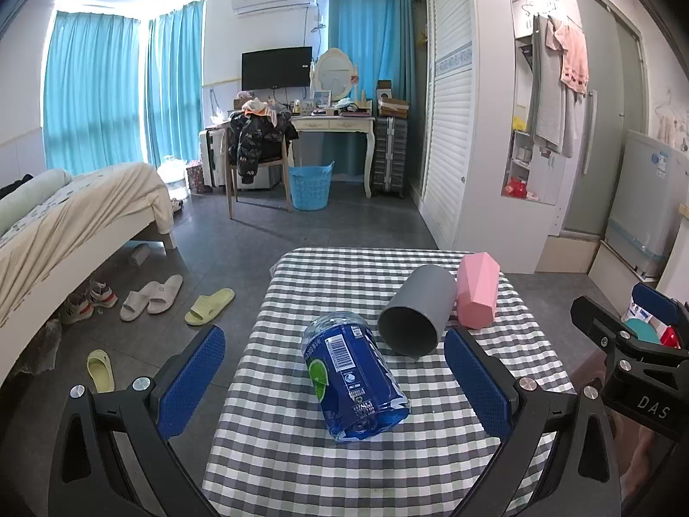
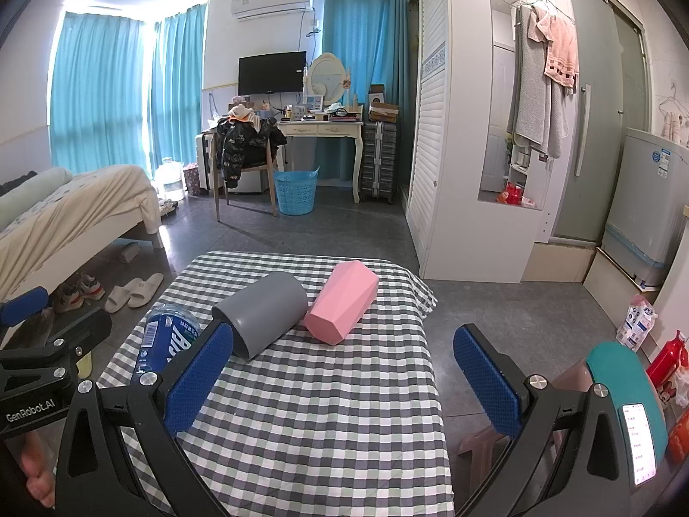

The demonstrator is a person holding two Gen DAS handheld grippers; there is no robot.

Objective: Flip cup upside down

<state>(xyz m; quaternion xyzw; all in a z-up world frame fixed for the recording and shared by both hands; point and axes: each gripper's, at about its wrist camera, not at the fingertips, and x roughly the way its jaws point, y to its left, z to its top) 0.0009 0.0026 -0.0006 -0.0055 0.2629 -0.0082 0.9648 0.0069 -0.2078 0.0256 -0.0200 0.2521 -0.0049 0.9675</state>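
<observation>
A grey cup [image 1: 417, 315] [image 2: 262, 312] lies on its side on the checked tablecloth [image 1: 301, 452], its mouth turned toward the near left. Right beside it lies a pink faceted cup [image 1: 477, 295] [image 2: 341, 302], also on its side. A blue-labelled plastic bottle [image 1: 355, 377] [image 2: 166, 342] lies nearer, left of the grey cup. My left gripper [image 1: 335, 385] is open, its pads on either side of the bottle and short of the cups. My right gripper [image 2: 343, 381] is open over the cloth, holding nothing, its left finger [image 2: 199, 377] just in front of the grey cup.
The small table [image 2: 310, 452] ends close behind the cups and on both sides. Slippers [image 1: 150, 297] and shoes lie on the floor to the left by a bed [image 1: 73, 215]. A teal-topped stool [image 2: 624, 392] with a phone and red items stand at the right.
</observation>
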